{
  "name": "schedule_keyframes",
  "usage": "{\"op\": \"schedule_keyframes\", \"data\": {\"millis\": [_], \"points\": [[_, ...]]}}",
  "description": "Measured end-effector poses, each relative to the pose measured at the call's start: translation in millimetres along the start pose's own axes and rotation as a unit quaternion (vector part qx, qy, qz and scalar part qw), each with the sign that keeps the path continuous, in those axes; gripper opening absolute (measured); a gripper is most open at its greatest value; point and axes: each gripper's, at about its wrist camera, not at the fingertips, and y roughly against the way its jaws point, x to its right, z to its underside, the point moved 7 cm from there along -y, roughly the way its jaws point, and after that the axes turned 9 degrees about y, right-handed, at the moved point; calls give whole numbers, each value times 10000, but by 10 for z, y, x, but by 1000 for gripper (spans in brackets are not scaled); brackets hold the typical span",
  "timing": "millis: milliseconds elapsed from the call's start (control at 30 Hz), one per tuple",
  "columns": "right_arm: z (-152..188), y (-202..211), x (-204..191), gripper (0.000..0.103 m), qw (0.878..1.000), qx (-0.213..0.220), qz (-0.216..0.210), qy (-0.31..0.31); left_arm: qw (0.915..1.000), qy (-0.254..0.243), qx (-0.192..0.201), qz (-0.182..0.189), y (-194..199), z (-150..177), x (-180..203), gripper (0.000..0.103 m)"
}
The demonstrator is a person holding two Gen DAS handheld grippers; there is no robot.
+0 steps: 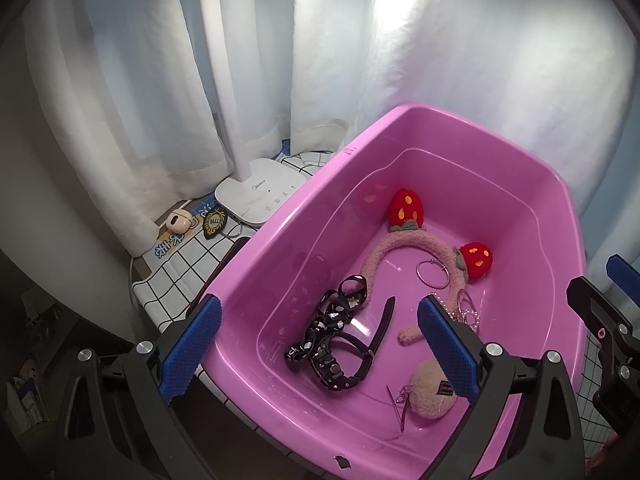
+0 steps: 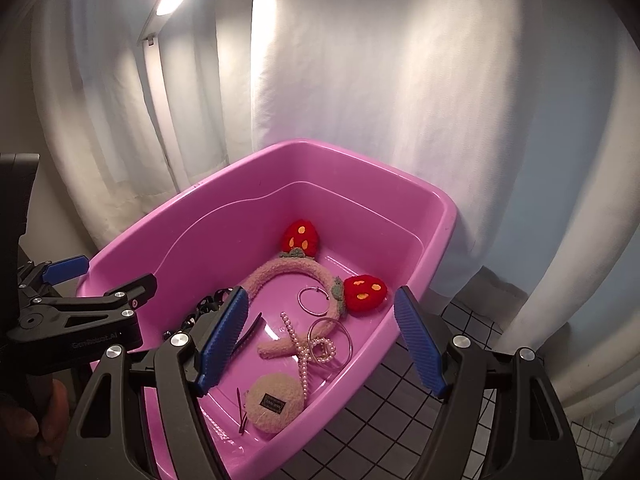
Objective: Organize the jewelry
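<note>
A pink plastic tub [image 1: 304, 216] [image 2: 224, 208] holds the jewelry. Inside lie a fuzzy pink headband with red strawberries [image 1: 404, 246] [image 2: 288, 270], a silver hoop [image 1: 430, 274] [image 2: 314, 300], a black watch and strap [image 1: 340, 344], a pearl piece with a gold ring [image 2: 316, 350] and a fuzzy round clip [image 1: 432, 394] [image 2: 272, 402]. My left gripper [image 1: 318, 344] is open and empty above the tub's near side. My right gripper [image 2: 320, 344] is open and empty above the tub's right part. The left gripper also shows at the left of the right wrist view [image 2: 86, 288].
A white desk lamp base [image 1: 260, 194] stands behind the tub on a grid-patterned cloth [image 1: 176, 276] [image 2: 420, 412]. A small beige case [image 1: 178, 220] and a black badge [image 1: 214, 222] lie beside it. White curtains hang close behind.
</note>
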Motion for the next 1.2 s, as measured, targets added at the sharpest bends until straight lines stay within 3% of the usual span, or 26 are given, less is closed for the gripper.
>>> {"op": "schedule_keyframes", "data": {"millis": [1200], "points": [[-7, 44, 5, 72, 10000, 26, -12, -9, 10000, 32, -15, -86, 31, 37, -36, 97]]}}
